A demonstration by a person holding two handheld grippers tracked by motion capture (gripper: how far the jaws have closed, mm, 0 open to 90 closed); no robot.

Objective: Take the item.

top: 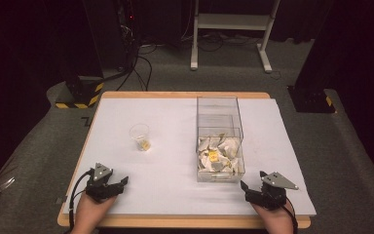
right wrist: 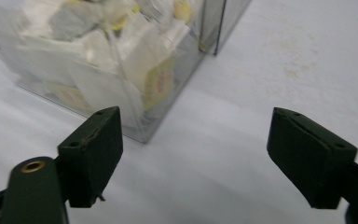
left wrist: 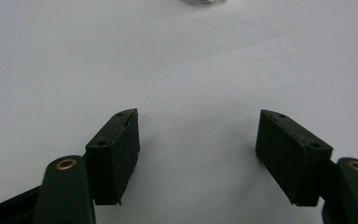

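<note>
Resting near the table's [top: 175, 105] front edge, the left gripper [top: 119, 184] and right gripper [top: 247, 190] both have jaws spread wide with nothing between them. Clear box [top: 220, 141] of tea bags [top: 217, 155] stands just beyond the right gripper, one corner near its left jaw in the right gripper view. Plastic cup [top: 140, 137] holding one tea bag sits well ahead of the left gripper.
</note>
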